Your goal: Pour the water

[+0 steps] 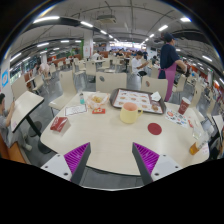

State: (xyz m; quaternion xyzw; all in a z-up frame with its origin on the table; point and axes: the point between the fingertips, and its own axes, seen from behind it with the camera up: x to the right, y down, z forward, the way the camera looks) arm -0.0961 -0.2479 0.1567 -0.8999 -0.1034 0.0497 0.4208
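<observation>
The gripper [112, 160] hangs over the near edge of the pale round-cornered table [105, 140], jaws spread wide and holding nothing. Open tabletop lies ahead of them. The clear plastic cup of yellowish liquid [129, 113] stands mid-table, by the dark tray [137, 98] toward the far edge; a red round lid [154, 128] lies nearer.
</observation>
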